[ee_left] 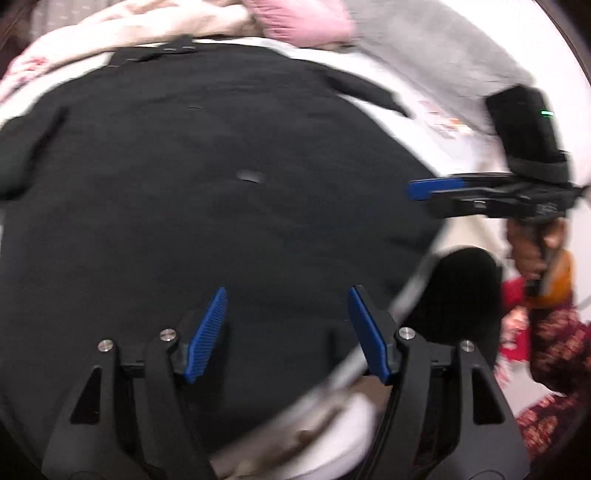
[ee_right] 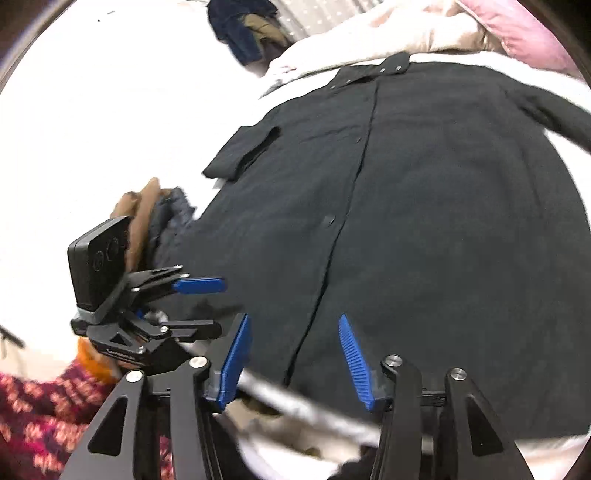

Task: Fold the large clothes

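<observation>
Black coat (ee_right: pixel 424 206) lies spread flat on the white bed (ee_right: pixel 110 110), button placket up, collar at the far end by a cream blanket (ee_right: pixel 369 37) and a pink pillow (ee_left: pixel 306 18). My left claw (ee_left: pixel 286 332) hangs above the hem, fingers spread, gripping nothing. My right claw (ee_right: pixel 293 360) hovers over the hem too, also spread and empty. Both views are motion-blurred.
</observation>
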A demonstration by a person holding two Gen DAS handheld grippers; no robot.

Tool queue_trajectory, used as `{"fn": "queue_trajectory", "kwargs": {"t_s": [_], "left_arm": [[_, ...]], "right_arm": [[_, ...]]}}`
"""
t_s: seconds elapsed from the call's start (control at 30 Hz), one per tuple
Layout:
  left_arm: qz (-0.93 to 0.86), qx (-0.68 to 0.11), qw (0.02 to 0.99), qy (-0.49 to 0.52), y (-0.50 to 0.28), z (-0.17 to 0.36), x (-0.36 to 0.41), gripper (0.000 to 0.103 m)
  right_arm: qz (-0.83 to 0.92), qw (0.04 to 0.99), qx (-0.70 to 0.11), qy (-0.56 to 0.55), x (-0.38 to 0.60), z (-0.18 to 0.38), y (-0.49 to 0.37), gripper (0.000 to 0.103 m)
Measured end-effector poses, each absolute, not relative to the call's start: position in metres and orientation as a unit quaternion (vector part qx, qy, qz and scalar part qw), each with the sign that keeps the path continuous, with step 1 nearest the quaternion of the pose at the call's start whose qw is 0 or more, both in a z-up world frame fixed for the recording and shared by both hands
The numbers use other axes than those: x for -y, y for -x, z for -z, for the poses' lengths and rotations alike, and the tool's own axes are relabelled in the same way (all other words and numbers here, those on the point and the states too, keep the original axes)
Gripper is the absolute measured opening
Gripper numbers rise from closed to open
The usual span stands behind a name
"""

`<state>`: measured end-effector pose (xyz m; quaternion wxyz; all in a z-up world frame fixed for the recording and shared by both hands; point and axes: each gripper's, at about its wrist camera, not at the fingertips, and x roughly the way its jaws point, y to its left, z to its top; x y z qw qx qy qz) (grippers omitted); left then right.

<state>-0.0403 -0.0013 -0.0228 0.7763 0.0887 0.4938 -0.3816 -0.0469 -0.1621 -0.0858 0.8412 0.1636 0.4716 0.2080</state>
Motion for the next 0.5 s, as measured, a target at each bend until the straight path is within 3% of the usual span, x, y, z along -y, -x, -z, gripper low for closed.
{"fn": "queue_trajectory", "kwargs": {"t_s": [0.07,0.17,0.3,0.5], "left_arm": [[0.318,-0.485,0.807,-0.113,0.012,0.008,-0.011,0.070],[0.224,-0.467,0.845,-0.132,-0.039,-0.011,-0.031,0.083],[0.123,-0.478,0.859,-0.135,-0.112,-0.012,-0.051,0.083],[0.042,-0.534,0.834,-0.137,-0.207,0.042,-0.067,0.083]], "right_arm": [[-0.189,0.850,-0.469,-0.147,0.155,0.080,0.032,0.055],[-0.179,0.859,-0.461,-0.130,0.142,0.071,0.010,0.056],[-0.176,0.871,-0.443,-0.122,0.126,0.059,-0.025,0.060],[-0.165,0.878,-0.428,-0.137,0.118,0.058,-0.080,0.061]]}}
